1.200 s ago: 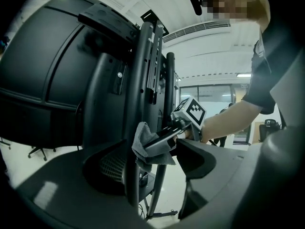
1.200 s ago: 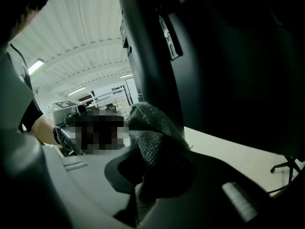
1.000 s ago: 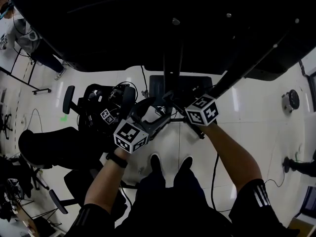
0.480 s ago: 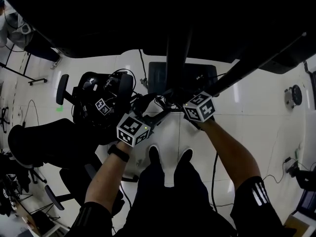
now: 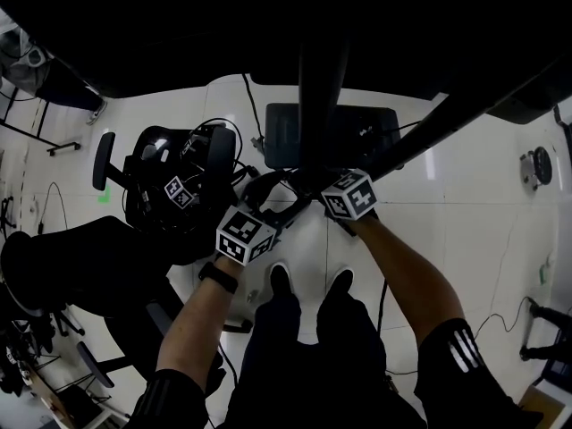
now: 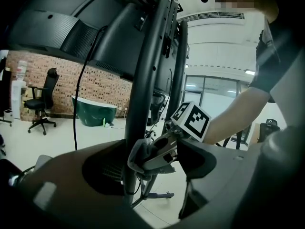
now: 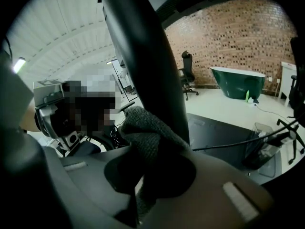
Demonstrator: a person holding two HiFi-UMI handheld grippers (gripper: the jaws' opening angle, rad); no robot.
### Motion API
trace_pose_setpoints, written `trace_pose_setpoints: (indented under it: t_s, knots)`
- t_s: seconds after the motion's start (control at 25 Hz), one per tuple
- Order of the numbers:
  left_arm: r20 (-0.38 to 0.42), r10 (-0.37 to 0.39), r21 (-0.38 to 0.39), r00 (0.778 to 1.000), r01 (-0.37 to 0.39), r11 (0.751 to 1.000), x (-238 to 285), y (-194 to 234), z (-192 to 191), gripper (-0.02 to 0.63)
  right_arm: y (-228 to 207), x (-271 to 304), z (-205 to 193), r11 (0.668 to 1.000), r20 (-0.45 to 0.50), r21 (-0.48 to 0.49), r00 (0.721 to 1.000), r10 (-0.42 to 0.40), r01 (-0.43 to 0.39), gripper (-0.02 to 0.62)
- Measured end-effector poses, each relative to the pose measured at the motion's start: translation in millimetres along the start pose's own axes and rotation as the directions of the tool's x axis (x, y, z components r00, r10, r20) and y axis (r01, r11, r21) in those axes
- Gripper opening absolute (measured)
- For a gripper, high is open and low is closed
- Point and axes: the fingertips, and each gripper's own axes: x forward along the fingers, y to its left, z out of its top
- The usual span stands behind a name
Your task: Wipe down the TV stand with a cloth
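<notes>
TV (image 6: 71,27): black; its back panel hangs above and to the left of the left fingers, with a cable trailing down from it.
TV stand (image 5: 371,141): its dark flat base lies on the white floor (image 5: 465,204) ahead of both pairs of fingers, and its pole (image 6: 141,104) rises between the two grippers.
Green tub (image 7: 238,82): far beyond the right fingers, against the brick wall (image 7: 238,32); its inside is hidden.
Office chairs (image 5: 134,266): left of the left fingers, well apart; one seat carries cables and a marker cube (image 5: 179,192).
Left gripper (image 6: 157,168): fingers wide, having just been opening; the pole stands in their gap with neither pad on it.
Right gripper (image 7: 152,175): fingers clamped on the cloth.
Cloth (image 7: 147,137): grey and bunched, pressed against the pole, which blocks the way ahead.
</notes>
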Motion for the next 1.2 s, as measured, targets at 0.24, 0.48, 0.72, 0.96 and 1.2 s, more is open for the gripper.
trace_pose_setpoints:
  t_s: [0.24, 0.48, 0.72, 0.96, 1.2]
  knots:
    - [-0.015, -0.001, -0.010, 1.000, 0.000, 1.000, 10.0, 6.6, -28.8, 0.359, -22.1, 28.4, -34.7, 0.999, -0.042, 0.030, 0.999, -0.025, 0.027, 0.031]
    - [-0.034, 0.007, -0.027, 0.999, -0.008, 1.000, 19.6, 14.5, -58.4, 0.359, -38.8, 47.5, -65.8, 0.997, -0.082, 0.064, 0.996, -0.043, 0.048, 0.031]
    - [-0.058, 0.003, -0.041, 0.998, -0.005, 0.999, 24.6, 14.1, -80.0, 0.360, -49.0, 65.0, -89.6, 0.991, -0.094, 0.122, 0.994, -0.049, 0.061, 0.031]
    - [-0.056, -0.005, -0.040, 0.998, 0.003, 0.999, 20.3, 8.4, -74.4, 0.360, -37.2, 53.2, -79.9, 0.993, -0.057, 0.104, 0.997, -0.048, 0.054, 0.031]
    - [-0.047, -0.019, -0.015, 0.999, 0.018, 1.000, 4.0, -26.4, -40.0, 0.360, -3.1, -10.6, -48.4, 0.997, 0.019, 0.073, 0.999, -0.029, 0.028, 0.031]
